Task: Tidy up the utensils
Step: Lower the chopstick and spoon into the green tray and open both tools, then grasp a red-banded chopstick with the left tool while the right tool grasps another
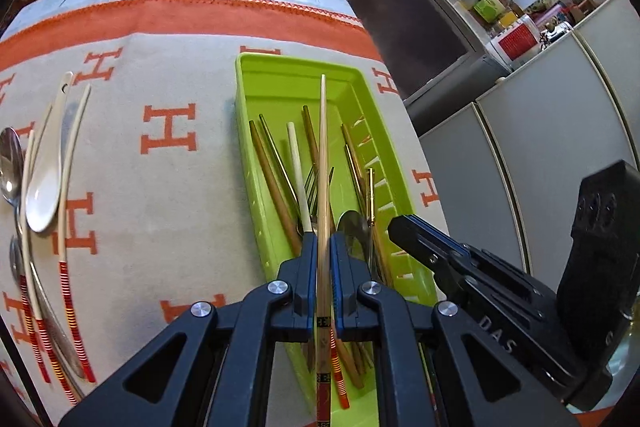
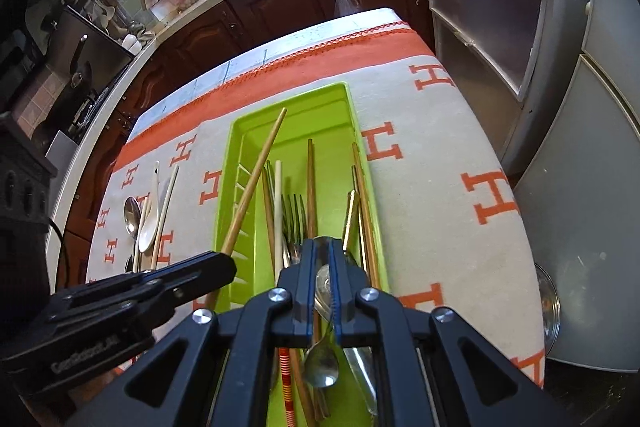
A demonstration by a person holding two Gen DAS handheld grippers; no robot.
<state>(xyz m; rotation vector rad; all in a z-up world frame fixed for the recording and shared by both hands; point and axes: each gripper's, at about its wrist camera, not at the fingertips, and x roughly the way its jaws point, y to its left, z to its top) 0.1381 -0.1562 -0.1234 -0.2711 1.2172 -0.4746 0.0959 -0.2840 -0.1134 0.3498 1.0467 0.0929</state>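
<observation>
My left gripper [image 1: 323,241] is shut on a pale wooden chopstick [image 1: 323,155] and holds it lengthwise above the green plastic tray [image 1: 250,147]. The tray [image 2: 224,187] holds several chopsticks, a fork [image 2: 292,219] and spoons. My right gripper [image 2: 325,247] is low over the tray's near end. Its pads are nearly together on a metal spoon [image 2: 325,275], whose far part is hidden under the fingers. Another spoon bowl [image 2: 320,367] lies beneath it. From the right wrist, the left gripper [image 2: 226,263] and its chopstick [image 2: 260,179] slant across the tray's left side.
On the H-patterned cloth left of the tray lie a white ceramic spoon [image 1: 44,183], a metal spoon [image 1: 10,163] and pale chopsticks with red-striped ends [image 1: 72,167]. The table edge [image 2: 500,155] drops off close to the right of the tray, with grey cabinets [image 2: 500,39] beyond.
</observation>
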